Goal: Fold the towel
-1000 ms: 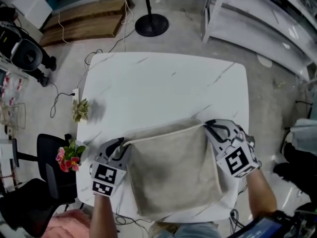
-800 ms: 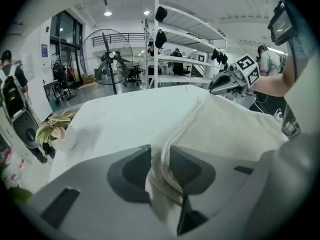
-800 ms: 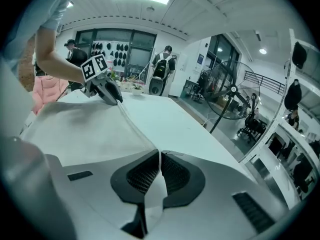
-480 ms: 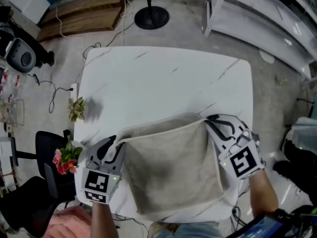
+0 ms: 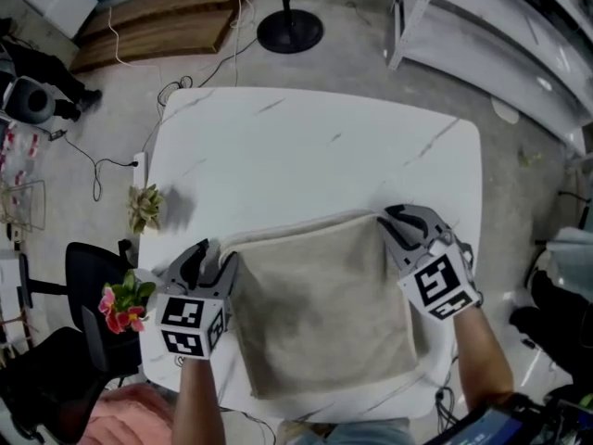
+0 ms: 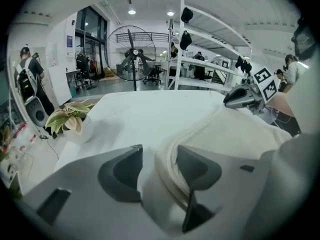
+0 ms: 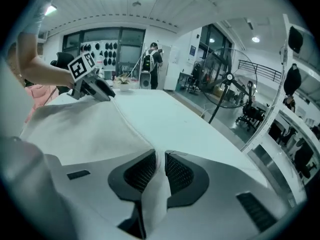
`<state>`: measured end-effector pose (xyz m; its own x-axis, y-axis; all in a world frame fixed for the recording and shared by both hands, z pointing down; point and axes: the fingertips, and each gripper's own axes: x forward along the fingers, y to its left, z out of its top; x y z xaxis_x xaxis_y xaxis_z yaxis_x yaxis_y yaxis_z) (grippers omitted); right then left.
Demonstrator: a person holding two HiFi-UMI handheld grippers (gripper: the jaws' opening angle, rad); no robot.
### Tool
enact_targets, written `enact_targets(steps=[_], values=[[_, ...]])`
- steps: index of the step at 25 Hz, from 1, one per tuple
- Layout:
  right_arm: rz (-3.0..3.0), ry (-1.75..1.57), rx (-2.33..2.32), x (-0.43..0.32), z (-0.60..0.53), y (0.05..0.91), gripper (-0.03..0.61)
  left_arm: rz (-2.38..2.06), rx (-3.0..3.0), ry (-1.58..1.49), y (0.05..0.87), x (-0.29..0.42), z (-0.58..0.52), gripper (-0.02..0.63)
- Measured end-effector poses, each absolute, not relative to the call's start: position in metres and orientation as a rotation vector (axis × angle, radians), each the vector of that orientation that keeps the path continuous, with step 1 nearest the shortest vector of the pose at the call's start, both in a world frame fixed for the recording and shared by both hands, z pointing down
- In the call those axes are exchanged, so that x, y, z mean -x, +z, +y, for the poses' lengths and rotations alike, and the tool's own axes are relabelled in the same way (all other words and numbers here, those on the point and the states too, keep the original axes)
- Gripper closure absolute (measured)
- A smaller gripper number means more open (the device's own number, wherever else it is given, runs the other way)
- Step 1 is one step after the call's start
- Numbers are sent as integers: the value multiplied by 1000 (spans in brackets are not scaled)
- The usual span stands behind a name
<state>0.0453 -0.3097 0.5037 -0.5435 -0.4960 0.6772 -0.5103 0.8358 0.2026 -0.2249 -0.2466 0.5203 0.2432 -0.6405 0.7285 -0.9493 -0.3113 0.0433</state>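
Flowers: a pink spray hangs just off the table's left edge, well clear of the work.
Plant: a small potted plant stands at the left rim, apart from the cloth and out of the way of any sweep.
Left gripper: the left gripper sits at the far-left corner of the towel. Its jaws are opening and already stand wide. The layered hem runs between them, lying against the right-hand jaw alone, so nothing is clamped. It looks like a corner being let go where it belongs.
Towel: the beige towel lies flat on the person's side of the table, its near edge at the table's near rim. The far edge shows a doubled hem, which suggests one fold is already laid.
Table: the white marble-look table is bare beyond the cloth, leaving room for a further fold.
Right gripper: the right gripper is at the far-right corner, level with its partner. Holding both corners likely keeps that edge straight. Its jaws are opening too, but only a narrow gap shows. A pinch of towel fills the gap, and the pads appear to touch it on both sides.
Stage: judging by both grips easing at matched corners, this fold is being set down. The next likely needs a fresh hold.
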Motion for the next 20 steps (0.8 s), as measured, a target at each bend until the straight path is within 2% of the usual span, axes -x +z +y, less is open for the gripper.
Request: enact_targets(steps=[3, 9, 11, 12, 20], values=[[-2207, 32, -749, -47, -314, 516, 497, -1516, -2004, 791, 520, 232, -254, 354], [-2311, 124, -767, -45, -318, 499, 480, -1489, -2035, 688, 508, 226, -256, 360], [-2326, 105, -749, -44, -319, 494, 497, -1489, -2053, 691, 505, 225, -257, 367], [-2330, 85, -741, -42, -319, 492, 533, -1496, -2058, 693, 502, 225, -257, 374], [-2309, 19, -754, -36, -322, 503, 541, -1553, -1977, 744, 517, 233, -262, 385]])
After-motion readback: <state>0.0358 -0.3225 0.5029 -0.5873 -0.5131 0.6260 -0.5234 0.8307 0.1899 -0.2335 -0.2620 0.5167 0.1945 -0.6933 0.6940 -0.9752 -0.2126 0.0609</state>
